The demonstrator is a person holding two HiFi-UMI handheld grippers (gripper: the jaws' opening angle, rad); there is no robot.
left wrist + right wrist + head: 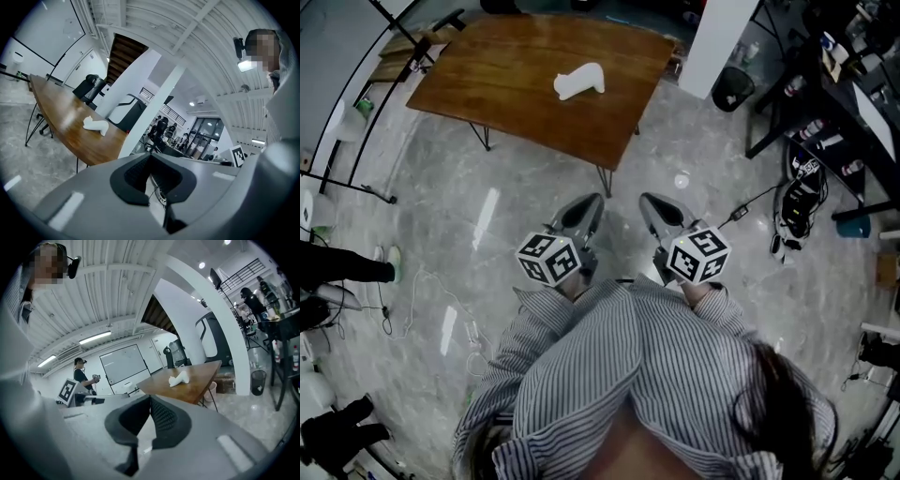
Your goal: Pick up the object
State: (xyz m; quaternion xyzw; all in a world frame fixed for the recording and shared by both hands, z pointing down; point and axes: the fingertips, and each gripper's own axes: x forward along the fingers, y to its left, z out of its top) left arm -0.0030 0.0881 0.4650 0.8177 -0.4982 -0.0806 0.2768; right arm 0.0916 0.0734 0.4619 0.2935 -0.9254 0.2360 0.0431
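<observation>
1. Floor (694, 216): polished grey stone, reflecting the ceiling lights.
2. Wooden tabletop (506, 84) on thin black legs.
3. White pillar (722, 42) stands right of it, with a black bin (733, 87) at its base.
4. Dark desks (825, 103) line the right side, with cables (797, 202) on the floor nearby.
5. Ceiling (108, 291): white ribbed panels, strip lights (95, 337).
6. Whiteboard (124, 363) on the far wall.

Even, cool indoor light from ceiling strips (96, 337) leaves pale glare streaks on the glossy floor (487, 211) at nine o'clock and a sheen on the bench (502, 56) (head view), while both gripper views bend strongly and blacken at their rims.
</observation>
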